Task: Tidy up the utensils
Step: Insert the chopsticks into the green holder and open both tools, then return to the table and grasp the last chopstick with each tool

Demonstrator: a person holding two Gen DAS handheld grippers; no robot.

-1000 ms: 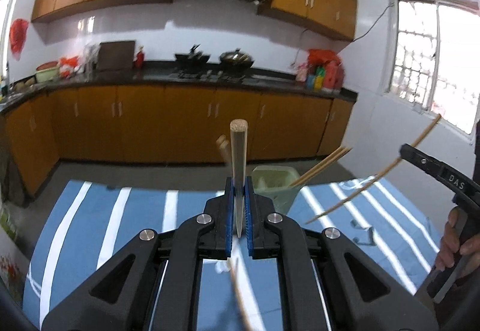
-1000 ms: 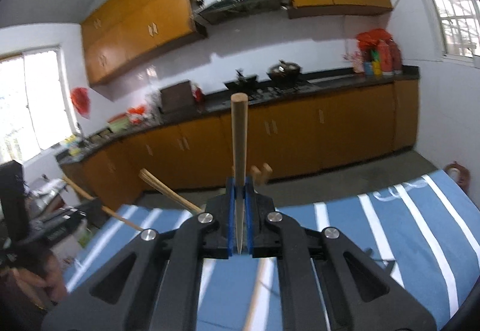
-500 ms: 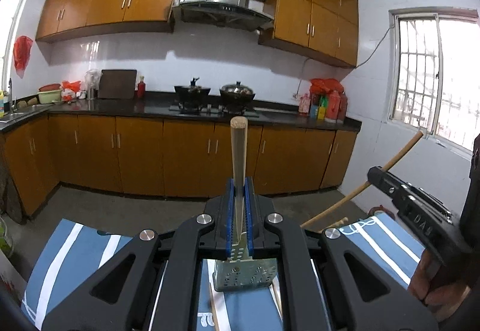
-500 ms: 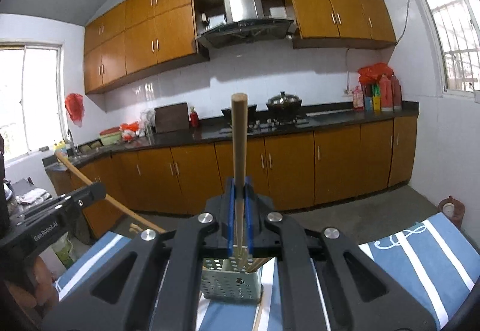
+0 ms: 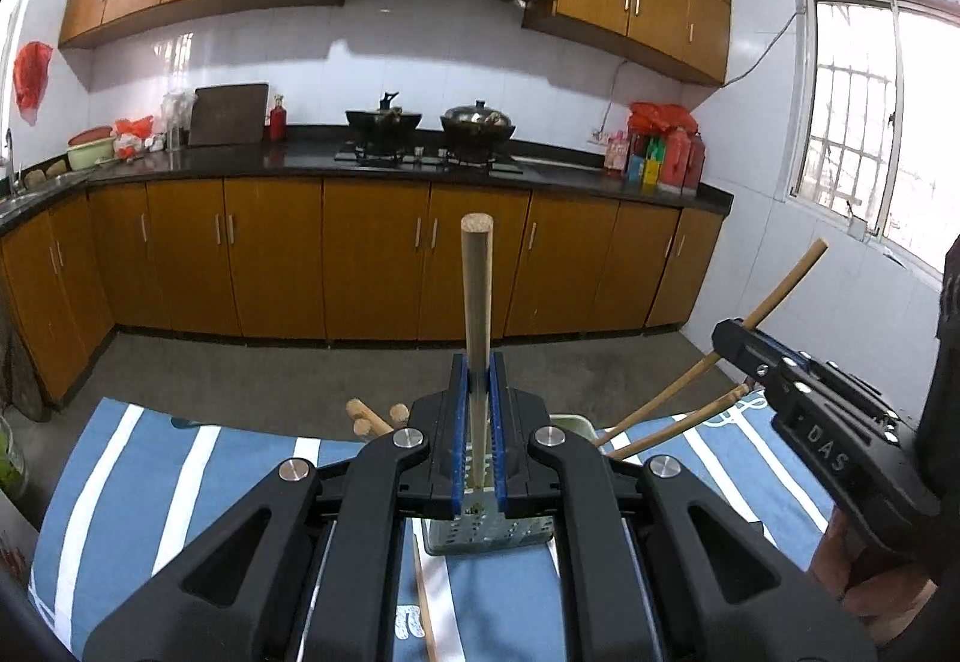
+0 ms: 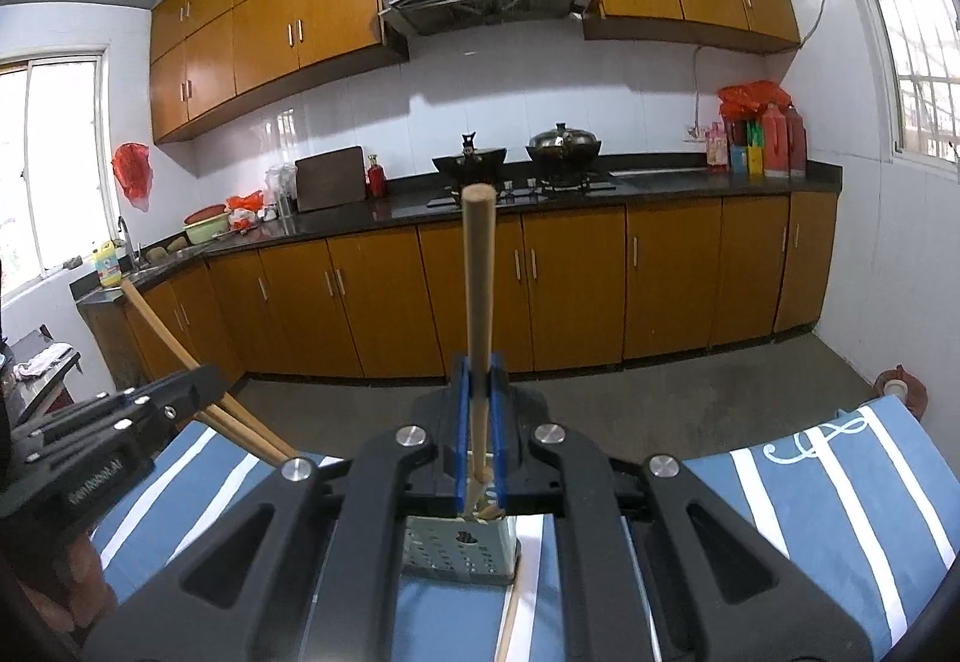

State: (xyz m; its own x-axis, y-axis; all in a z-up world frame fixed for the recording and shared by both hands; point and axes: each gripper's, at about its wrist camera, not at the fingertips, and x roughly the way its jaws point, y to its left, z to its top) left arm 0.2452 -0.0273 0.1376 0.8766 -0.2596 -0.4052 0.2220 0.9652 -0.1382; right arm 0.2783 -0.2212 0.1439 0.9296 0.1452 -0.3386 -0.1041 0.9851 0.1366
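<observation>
The left tool (image 5: 478,434) is clamped on an upright wooden stick (image 5: 477,296); the right tool (image 6: 478,434) grips another stick (image 6: 478,290) the same way. Both tilt slightly downward over a perforated metal holder (image 5: 486,533) on the blue striped bench (image 5: 180,458) — more sticks (image 5: 666,410) lean out beyond.

I'm looking at a table under a blue cloth (image 5: 150,482) with white stripes. A perforated metal holder (image 5: 486,533) is standing on it, partly hidden behind my jaws, sticks (image 5: 660,410) leaning out of it. One loose stick (image 5: 423,596) is lying flat on the cloth just in front of the holder.
</observation>
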